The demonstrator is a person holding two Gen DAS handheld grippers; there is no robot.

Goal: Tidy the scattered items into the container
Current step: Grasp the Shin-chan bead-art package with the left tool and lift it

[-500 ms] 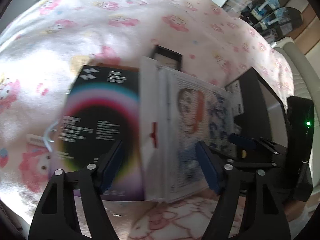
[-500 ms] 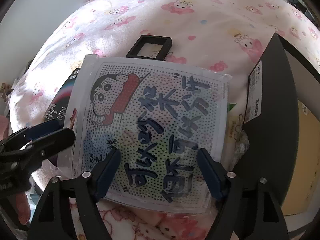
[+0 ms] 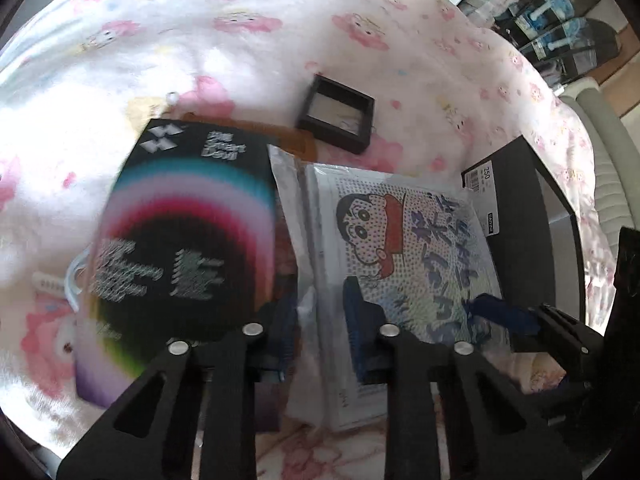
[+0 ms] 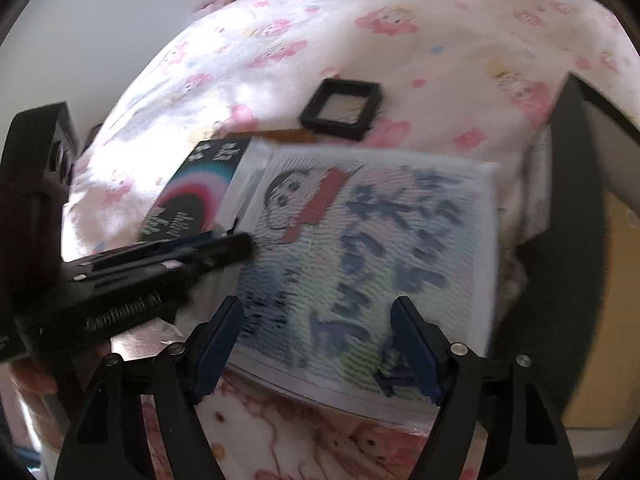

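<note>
A cartoon picture pack in a clear sleeve (image 3: 408, 248) (image 4: 372, 256) lies on the pink bedspread, overlapping a black box with rainbow rings (image 3: 180, 240) (image 4: 188, 200). My left gripper (image 3: 320, 332) has narrowed its jaws around the sleeve's left edge; whether it grips is unclear. My right gripper (image 4: 316, 344) is open, its fingers straddling the pack's near edge. The left gripper shows in the right wrist view (image 4: 224, 250) over the pack's left edge. A small black frame (image 3: 338, 118) (image 4: 342, 110) lies behind. The black container (image 3: 524, 240) (image 4: 576, 240) stands at the right.
The bedspread (image 3: 200, 40) with pink cartoon prints covers the whole surface. A white plastic hook (image 3: 74, 280) lies left of the black box. Dark framed items (image 3: 560, 32) stand at the far right beyond the bed.
My left gripper's jaws have narrowed and shifted onto the sleeve's left edge. The pack has tilted and moved slightly. The right gripper stays open at the pack's near edge.
</note>
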